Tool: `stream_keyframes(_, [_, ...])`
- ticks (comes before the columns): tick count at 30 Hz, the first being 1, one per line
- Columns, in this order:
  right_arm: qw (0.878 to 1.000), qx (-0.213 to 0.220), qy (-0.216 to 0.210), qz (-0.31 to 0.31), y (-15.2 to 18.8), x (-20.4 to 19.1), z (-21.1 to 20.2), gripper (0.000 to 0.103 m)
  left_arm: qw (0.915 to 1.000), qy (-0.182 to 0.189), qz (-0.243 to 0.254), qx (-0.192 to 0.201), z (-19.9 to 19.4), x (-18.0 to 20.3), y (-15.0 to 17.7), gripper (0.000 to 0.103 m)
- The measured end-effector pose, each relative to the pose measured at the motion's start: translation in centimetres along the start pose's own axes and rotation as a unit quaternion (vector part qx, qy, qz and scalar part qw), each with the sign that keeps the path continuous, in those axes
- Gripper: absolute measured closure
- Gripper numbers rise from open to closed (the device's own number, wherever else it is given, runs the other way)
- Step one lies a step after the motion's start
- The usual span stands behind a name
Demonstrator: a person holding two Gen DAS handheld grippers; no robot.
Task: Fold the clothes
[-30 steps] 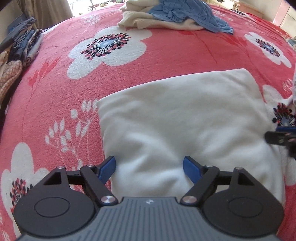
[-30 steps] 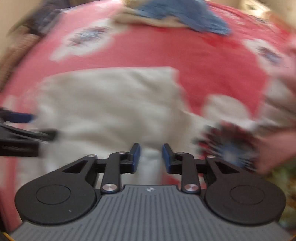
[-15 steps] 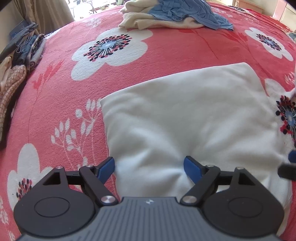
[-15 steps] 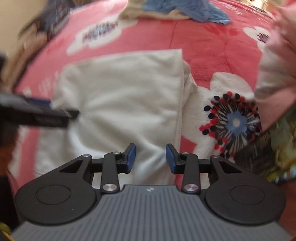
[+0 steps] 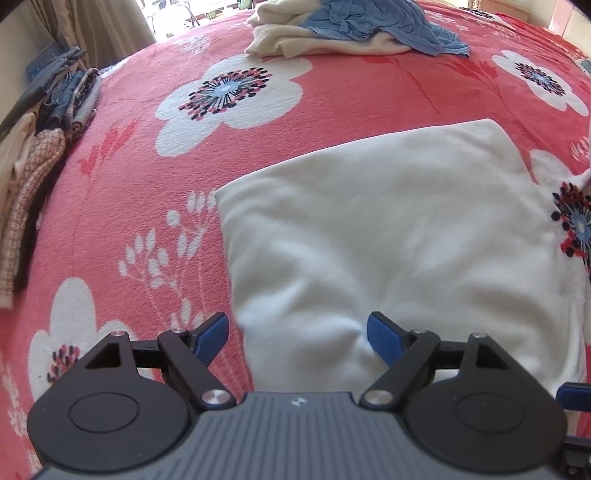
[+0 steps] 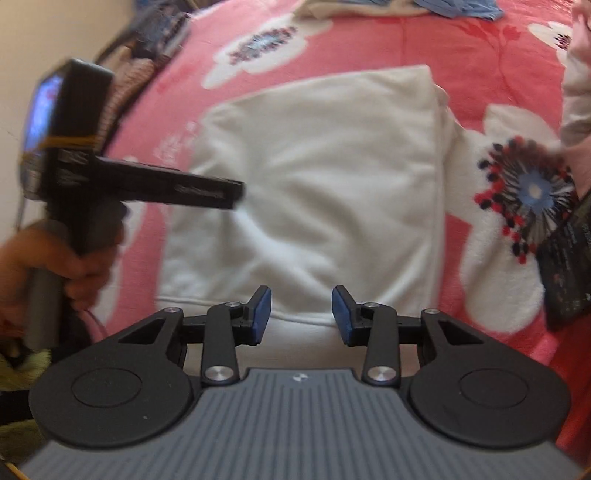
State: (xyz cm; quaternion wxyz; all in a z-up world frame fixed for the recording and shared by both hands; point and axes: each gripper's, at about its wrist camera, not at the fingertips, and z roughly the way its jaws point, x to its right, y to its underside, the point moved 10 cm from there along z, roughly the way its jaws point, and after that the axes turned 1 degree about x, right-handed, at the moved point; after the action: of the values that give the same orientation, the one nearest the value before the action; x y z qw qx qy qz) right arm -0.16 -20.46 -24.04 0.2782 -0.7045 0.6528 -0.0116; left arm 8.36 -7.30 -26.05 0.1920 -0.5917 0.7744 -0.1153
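A folded white garment (image 5: 388, 236) lies flat on the red floral blanket (image 5: 184, 166). My left gripper (image 5: 297, 338) is open wide low over the garment's near left corner, with one pad (image 5: 212, 338) over the blanket and the other pad (image 5: 384, 339) dimpling the cloth. My right gripper (image 6: 301, 314) hovers above the white garment (image 6: 314, 177) at its near hem, jaws partly apart with nothing between them. In the right wrist view the left gripper (image 6: 147, 184) shows at the left, held in a hand (image 6: 74, 258). One blue tip of the right gripper (image 5: 574, 397) shows in the left wrist view's lower right corner.
A loose pile of cream and blue clothes (image 5: 351, 29) sits at the far end of the bed. Folded clothes (image 5: 55, 110) are stacked along the left edge. A pink garment (image 6: 576, 74) and a dark patterned cloth (image 6: 565, 266) lie to the right.
My right gripper has drawn back from the garment's right side to its near hem, and its tip slid to the lower right corner of the left wrist view. The left gripper has hardly moved.
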Motion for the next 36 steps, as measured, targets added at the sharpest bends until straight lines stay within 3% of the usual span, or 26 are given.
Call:
stream_keyframes(4, [0.999, -0.029, 0.031, -0.015, 1.4, 0.3, 1.3, 0.067, 1.0, 0.001, -0.008, -0.001, -1.2, -0.3, 1.6, 0.02])
stream_keyframes(12, [1.0, 0.0, 0.027, 0.005, 1.4, -0.1, 0.0, 0.066, 0.9991, 0.005, -0.028, -0.031, -2.7, -0.9, 7.1, 0.019])
stream_keyframes(14, [0.999, -0.011, 0.029, 0.009, 1.9, 0.0, 0.4, 0.066, 0.9987, 0.014, -0.03, -0.039, -2.7, -0.6, 8.4, 0.018])
stream_keyframes(16, [0.998, -0.036, 0.046, 0.009, 2.9, 0.5, 1.9, 0.062, 0.9987, 0.014, -0.033, -0.036, -2.4, -0.4, 8.8, 0.016])
stream_keyframes(19, [0.998, -0.038, 0.042, 0.029, 3.2, 1.0, 2.8, 0.061, 0.9984, 0.023, -0.04, -0.033, -2.4, -0.7, 8.7, 0.013])
stream_keyframes(23, [0.999, -0.005, 0.039, 0.038, 2.2, 1.1, 0.7, 0.059, 0.9955, 0.062, -0.071, -0.002, -3.5, -2.2, 7.7, 0.015])
stream_keyframes(25, [0.997, 0.04, 0.03, 0.062, 1.2, 2.1, -1.1, 0.055, 0.9909, 0.092, -0.095, 0.025, -3.8, -3.4, 7.1, 0.015])
stream_keyframes(29, [0.982, 0.11, 0.009, 0.152, -0.4, 5.7, -2.1, 0.04, 0.9762, 0.165, -0.137, 0.03, -2.2, -5.2, 6.6, 0.015])
stream_keyframes(32, [0.971, 0.117, -0.01, 0.207, -0.7, 7.8, -0.4, 0.039, 0.9606, 0.219, -0.169, 0.024, -0.6, -6.1, 6.8, 0.017])
stream_keyframes(36, [0.961, 0.111, -0.023, 0.253, -0.4, 9.5, 2.2, 0.038, 0.9447, 0.269, -0.181, 0.047, 0.2, -6.5, 6.6, 0.015])
